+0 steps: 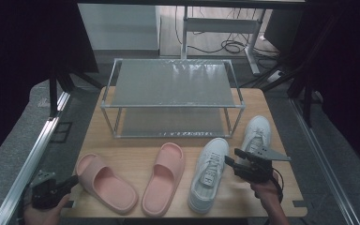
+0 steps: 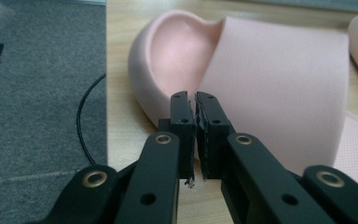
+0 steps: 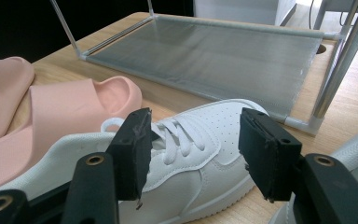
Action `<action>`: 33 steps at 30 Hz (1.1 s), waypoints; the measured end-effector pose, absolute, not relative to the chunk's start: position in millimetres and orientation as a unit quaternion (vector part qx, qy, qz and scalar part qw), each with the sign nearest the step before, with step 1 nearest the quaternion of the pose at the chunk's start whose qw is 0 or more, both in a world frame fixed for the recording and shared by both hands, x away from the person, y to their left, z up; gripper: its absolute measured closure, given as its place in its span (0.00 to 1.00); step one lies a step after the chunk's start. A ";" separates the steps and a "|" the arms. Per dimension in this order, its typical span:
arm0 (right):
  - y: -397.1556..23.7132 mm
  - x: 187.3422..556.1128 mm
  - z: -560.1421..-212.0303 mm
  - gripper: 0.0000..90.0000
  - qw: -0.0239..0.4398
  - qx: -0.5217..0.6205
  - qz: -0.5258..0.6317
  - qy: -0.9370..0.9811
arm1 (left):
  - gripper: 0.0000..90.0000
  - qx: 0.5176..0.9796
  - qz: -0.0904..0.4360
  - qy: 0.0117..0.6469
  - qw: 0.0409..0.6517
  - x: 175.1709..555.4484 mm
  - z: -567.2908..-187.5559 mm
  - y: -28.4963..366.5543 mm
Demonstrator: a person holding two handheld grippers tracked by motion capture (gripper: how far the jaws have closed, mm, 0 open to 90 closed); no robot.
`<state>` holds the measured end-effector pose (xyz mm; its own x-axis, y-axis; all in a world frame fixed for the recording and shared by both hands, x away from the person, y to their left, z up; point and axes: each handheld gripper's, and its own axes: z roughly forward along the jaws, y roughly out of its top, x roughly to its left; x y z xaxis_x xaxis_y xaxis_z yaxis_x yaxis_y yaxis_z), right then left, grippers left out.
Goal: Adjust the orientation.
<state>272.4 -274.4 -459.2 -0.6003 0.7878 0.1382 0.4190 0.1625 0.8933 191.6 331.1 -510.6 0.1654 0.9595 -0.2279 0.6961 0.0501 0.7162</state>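
the wide right claw (image 3: 193, 151) straddles the sneaker (image 3: 186, 154), the left claw (image 2: 195, 112) is pinched empty; a shallow grip could slip.

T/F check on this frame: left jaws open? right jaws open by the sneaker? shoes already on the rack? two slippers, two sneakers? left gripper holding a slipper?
1. The left gripper is open. False: its jaws are shut.
2. The right gripper is open over a white sneaker. True.
3. The rack holds shoes. False: both shelves are bare; all shoes lie on the table.
4. Two pink slippers and two white sneakers are there. True.
5. The left gripper grips the left slipper. False: nothing sits between its jaws.
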 end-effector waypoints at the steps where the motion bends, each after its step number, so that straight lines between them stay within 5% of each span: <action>1: -274.5 272.4 -459.1 0.50 0.184 0.408 0.503 0.740 | 0.96 0.669 0.175 0.620 0.371 193.3 -512.1 329.0; 33: -274.5 272.6 -460.7 0.50 0.181 0.409 0.501 0.741 | 0.96 0.698 0.156 0.593 0.369 267.5 -511.9 294.3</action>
<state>272.6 -274.5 -460.7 -0.6003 0.7872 0.1415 0.4241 0.1633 0.8908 267.5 294.3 -511.9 0.2478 0.9436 -0.2195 0.7124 -0.0239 0.7013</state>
